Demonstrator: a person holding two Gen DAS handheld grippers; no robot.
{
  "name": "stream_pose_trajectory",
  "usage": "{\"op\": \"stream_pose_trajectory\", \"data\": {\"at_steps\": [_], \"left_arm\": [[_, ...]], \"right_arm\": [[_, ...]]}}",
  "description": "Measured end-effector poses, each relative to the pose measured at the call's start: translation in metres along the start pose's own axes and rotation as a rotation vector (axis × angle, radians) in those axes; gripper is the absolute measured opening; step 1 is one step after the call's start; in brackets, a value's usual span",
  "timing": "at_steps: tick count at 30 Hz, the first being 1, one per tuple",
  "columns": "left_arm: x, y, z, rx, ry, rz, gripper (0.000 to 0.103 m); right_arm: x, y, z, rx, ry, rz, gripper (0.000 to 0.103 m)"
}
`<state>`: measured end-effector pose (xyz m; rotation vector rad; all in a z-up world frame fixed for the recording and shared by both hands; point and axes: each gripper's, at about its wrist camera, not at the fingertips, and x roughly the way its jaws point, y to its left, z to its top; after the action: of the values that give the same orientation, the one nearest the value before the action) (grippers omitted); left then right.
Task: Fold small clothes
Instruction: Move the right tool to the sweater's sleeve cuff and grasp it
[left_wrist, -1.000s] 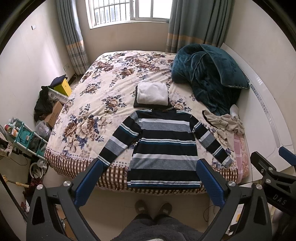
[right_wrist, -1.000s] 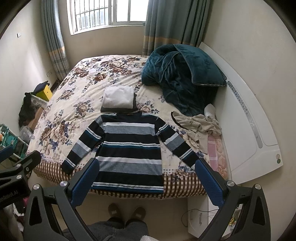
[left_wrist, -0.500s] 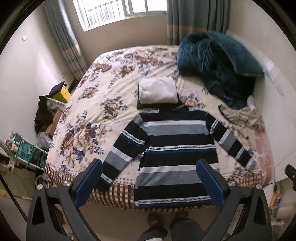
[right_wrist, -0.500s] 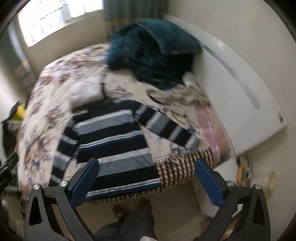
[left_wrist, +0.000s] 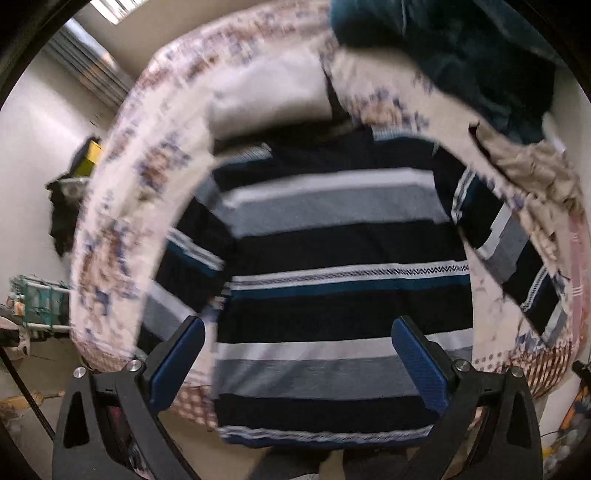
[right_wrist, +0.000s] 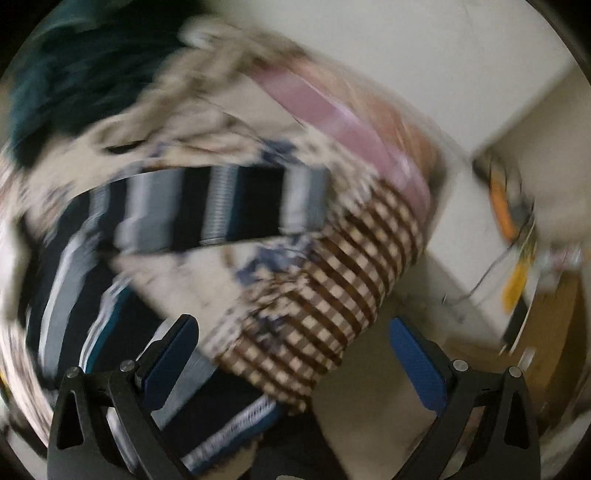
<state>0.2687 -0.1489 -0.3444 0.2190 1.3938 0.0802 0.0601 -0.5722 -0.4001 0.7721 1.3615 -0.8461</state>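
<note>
A dark striped sweater (left_wrist: 332, 266) lies flat on the floral bed (left_wrist: 118, 206), sleeves spread, hem at the near bed edge. My left gripper (left_wrist: 295, 350) is open and empty, above the sweater's lower body. In the right wrist view, blurred by motion, the sweater's right sleeve (right_wrist: 221, 206) lies across the bed corner. My right gripper (right_wrist: 291, 350) is open and empty, over the checked bed skirt (right_wrist: 332, 288) near that sleeve's cuff.
A folded white garment (left_wrist: 269, 96) lies beyond the sweater's collar. A teal duvet (left_wrist: 461, 55) and a crumpled beige garment (left_wrist: 532, 166) lie at the right. A white headboard and a cluttered floor (right_wrist: 517, 258) show right of the bed.
Both grippers have moved forward and down toward the bed. The left now hangs over the sweater's body; the right has swung right toward the sleeve and bed corner. Both stay open.
</note>
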Motion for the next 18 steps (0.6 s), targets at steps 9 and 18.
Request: {"op": "stream_pose_trajectory", "data": {"at_steps": [9,18], "left_arm": [[0.133,-0.043,0.024,-0.013,0.166,0.013,0.103],[0.197,-0.04,0.044,-0.019,0.192,-0.001,0.103]], "right_arm": [[0.159,-0.073,0.043,0.379,0.077,0.049,0.103],[0.205,-0.046,0.055,0.601,-0.125,0.162,0.05]]}}
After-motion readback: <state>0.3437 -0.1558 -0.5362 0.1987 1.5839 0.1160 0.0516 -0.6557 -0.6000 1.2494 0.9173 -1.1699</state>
